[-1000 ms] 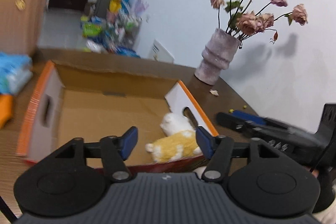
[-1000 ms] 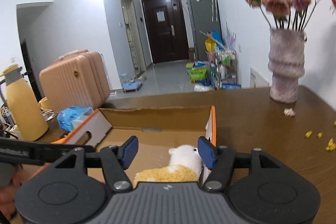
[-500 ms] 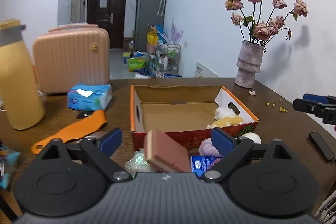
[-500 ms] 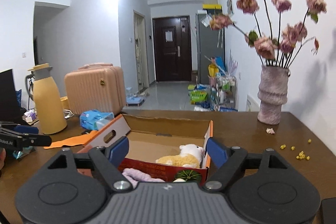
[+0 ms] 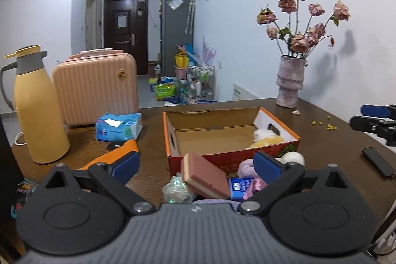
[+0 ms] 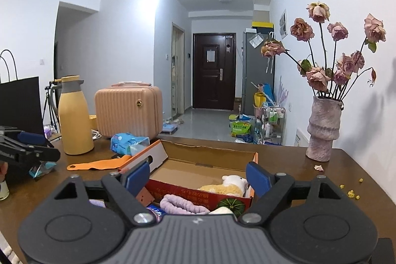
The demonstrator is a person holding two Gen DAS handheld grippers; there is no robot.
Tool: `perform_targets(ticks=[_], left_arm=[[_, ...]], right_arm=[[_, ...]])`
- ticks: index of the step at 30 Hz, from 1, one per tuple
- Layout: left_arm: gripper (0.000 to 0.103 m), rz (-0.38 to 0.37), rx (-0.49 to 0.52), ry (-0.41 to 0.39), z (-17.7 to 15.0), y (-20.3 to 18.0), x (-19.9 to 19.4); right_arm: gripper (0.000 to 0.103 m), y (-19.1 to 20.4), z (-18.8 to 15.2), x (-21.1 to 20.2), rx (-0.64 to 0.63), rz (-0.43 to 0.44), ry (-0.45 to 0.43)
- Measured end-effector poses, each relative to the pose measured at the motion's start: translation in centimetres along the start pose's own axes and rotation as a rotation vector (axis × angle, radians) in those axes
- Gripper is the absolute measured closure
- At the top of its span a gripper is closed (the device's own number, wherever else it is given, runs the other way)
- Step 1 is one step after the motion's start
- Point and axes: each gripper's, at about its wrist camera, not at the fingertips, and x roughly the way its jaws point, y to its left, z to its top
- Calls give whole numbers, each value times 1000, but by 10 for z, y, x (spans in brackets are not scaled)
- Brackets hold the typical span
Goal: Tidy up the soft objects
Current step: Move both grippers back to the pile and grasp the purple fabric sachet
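Both tools empty. My left tool and right tool have just been opening and stand wide, nothing between the pads. Just ahead of them a pile: pink sponge block, lilac cloth. Beyond it, the cardboard box on the worktop holds the yellow-and-white plush toy, in the corner ahead of my right tool.

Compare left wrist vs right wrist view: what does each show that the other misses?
Left wrist only: black remote-like bar on the table, green crinkly wad.
Right wrist only: black paper bag, tripod.
Both: cardboard box holding the yellow-white plush, pink sponge, lilac cloth, vase, both hand-held grippers open.
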Motion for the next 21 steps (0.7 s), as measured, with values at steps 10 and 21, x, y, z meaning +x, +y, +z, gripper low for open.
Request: perform_targets(ticks=[10,21], left_arm=[[3,31,-109,-42,-106,-9,-34],[1,25,-162,41,-139,-3,-23]], right_arm=[[18,42,-97,-33,-12,-45,2],[18,57,-130,-32,33,25,54]])
